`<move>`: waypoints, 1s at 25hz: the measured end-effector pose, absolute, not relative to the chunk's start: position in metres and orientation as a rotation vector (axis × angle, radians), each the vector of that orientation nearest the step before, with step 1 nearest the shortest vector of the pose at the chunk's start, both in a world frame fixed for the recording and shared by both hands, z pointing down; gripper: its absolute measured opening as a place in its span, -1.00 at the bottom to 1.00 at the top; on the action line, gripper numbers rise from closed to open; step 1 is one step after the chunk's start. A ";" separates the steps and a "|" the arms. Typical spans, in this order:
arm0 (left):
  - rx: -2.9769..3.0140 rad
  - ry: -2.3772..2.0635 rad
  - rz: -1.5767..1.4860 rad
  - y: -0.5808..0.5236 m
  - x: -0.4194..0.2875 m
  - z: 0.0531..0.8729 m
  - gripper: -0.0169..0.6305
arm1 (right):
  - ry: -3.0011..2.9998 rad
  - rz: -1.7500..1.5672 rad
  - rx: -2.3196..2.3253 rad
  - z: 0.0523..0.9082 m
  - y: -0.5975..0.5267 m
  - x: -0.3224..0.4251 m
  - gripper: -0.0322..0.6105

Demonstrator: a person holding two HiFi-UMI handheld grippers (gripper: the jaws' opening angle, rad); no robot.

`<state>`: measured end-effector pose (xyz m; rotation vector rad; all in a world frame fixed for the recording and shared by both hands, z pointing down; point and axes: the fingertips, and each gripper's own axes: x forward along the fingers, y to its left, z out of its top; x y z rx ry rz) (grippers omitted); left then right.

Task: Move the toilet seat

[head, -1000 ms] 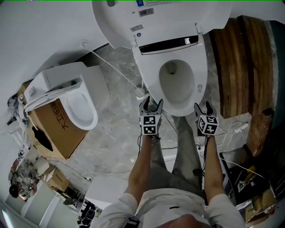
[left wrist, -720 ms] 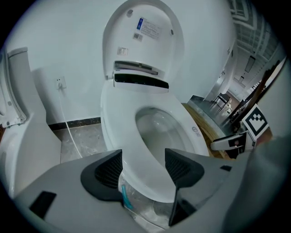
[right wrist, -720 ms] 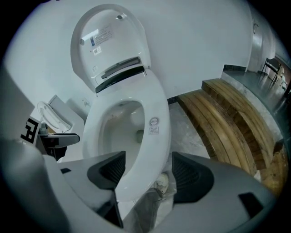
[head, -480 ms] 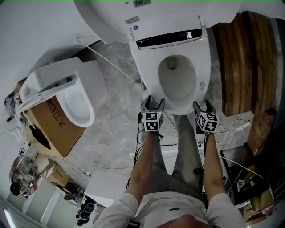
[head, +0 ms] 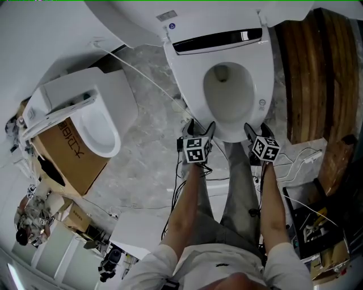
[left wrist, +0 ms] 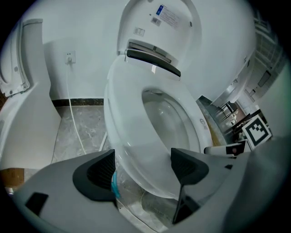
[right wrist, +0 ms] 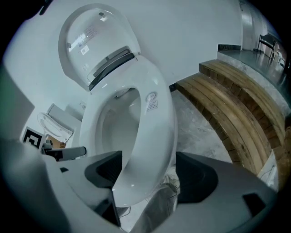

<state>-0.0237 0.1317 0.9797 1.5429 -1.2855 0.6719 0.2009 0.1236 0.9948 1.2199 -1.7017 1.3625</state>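
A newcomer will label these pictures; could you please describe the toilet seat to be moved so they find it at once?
Find the brown wooden plank platform on the head view's right; the white toilet stands just left of it. The white oval toilet seat lies flat on it, lid raised behind, whereas the other white seat rests on a brown cardboard box.

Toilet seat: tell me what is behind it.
Behind the toilet seat runs a black strip, then the raised lid with labels. The lid covers whatever stands behind it.
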 end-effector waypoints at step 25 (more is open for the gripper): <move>1.553 -1.177 0.670 0.144 -0.004 0.971 0.14 | -1.675 1.405 1.171 0.982 0.135 0.198 0.15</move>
